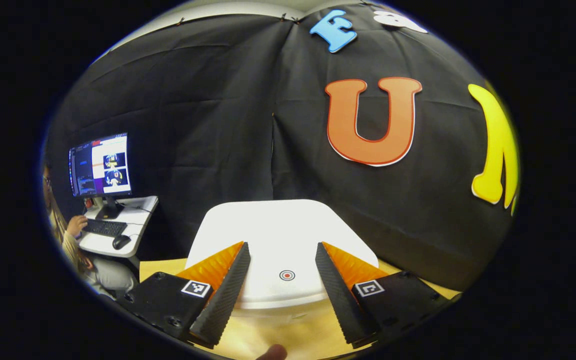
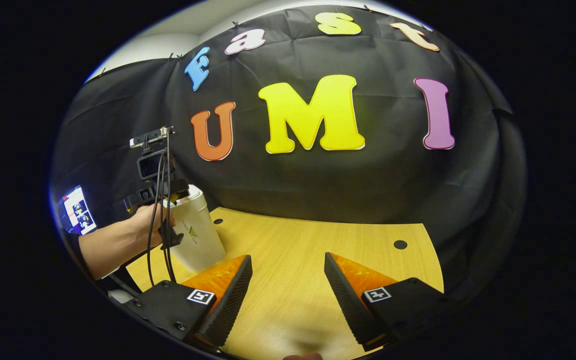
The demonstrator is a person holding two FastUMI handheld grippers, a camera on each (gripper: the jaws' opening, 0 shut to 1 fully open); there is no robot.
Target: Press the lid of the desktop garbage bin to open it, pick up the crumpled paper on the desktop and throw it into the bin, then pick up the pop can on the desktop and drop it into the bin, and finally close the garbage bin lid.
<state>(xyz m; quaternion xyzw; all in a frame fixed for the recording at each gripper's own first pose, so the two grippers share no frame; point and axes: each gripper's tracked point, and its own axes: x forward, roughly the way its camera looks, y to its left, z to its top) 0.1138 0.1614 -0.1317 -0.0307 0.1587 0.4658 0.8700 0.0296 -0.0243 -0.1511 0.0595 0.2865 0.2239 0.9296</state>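
In the left gripper view, the left tool (image 1: 280, 292) hovered open just above the white garbage bin lid (image 1: 278, 235), its two fingers spread to either side of the small red ring mark (image 1: 287, 275) on the closed lid. In the right gripper view, the right tool (image 2: 288, 300) was open and empty over the bare wooden table (image 2: 328, 245), well apart from the bin (image 2: 198, 235), which stood at the table's far left under the hand (image 2: 143, 220) holding the left tool.

The bin lid (image 1: 280, 235) just ahead of the left claw (image 1: 282, 270) looks smooth, matt plastic. Under the right claw (image 2: 288, 282) the surface (image 2: 313, 250) is pale wood grain, satin. Both claws' fingers (image 1: 225, 295) are ribbed and rough.
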